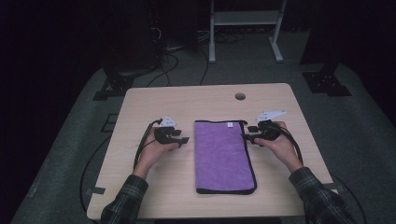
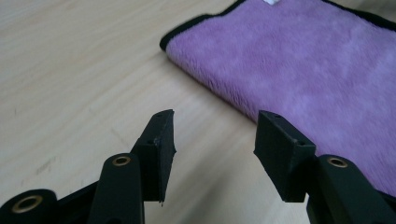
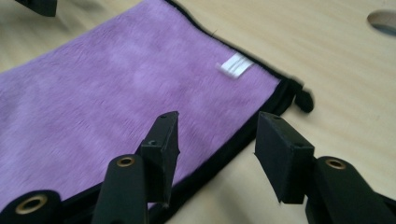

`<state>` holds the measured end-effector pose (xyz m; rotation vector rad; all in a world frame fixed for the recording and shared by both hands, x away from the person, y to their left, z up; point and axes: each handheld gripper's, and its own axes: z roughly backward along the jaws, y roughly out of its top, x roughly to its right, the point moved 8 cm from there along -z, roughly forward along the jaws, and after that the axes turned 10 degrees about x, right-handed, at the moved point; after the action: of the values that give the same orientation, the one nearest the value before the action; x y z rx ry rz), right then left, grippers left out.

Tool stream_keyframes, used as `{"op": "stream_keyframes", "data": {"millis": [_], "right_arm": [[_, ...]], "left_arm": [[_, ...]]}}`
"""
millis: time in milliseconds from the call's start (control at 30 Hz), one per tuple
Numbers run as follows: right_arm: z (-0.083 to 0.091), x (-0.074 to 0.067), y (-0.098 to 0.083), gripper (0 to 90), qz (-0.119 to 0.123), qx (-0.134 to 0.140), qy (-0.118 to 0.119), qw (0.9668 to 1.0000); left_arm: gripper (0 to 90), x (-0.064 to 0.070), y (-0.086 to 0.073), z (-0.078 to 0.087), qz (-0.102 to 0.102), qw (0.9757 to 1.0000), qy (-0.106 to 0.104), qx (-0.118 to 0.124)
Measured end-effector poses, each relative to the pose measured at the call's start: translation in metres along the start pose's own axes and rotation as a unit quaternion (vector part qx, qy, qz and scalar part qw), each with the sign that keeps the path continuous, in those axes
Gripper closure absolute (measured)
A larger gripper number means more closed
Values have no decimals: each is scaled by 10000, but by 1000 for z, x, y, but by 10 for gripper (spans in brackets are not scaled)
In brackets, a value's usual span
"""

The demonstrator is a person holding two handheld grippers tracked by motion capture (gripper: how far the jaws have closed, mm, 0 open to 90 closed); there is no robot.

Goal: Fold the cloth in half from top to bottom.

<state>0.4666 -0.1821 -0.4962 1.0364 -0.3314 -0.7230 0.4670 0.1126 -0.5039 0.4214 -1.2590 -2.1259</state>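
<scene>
A folded purple towel (image 1: 224, 156) with black trim lies lengthwise in the middle of the wooden table (image 1: 154, 186). My left gripper (image 1: 184, 140) hovers just left of its far left corner, pointing toward it. In the left gripper view this gripper (image 2: 215, 116) is open over bare wood, with the towel (image 2: 299, 70) just ahead. My right gripper (image 1: 247, 134) is at the towel's far right edge. It stands open (image 3: 218, 116) astride the black border of the towel (image 3: 107, 93), nothing pinched. A white tag (image 3: 236, 65) sits near the far corner.
A round cable hole (image 1: 240, 96) is in the table's far side, also seen as a hole (image 3: 383, 21) ahead of the right gripper. Bare wood surrounds the towel. Beyond the table are a white frame (image 1: 243, 18) and cables on a dark floor.
</scene>
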Motion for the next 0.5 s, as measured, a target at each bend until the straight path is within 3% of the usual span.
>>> {"op": "stream_keyframes", "data": {"millis": [300,500], "right_arm": [[-28,17,17,440,-23,17,47,10000],[-43,26,20,432,-90,40,36,9999]], "left_arm": [[433,-8,27,-35,-97,9999,-41,1],[422,-11,33,-55,-157,9998,-70,-118]]}}
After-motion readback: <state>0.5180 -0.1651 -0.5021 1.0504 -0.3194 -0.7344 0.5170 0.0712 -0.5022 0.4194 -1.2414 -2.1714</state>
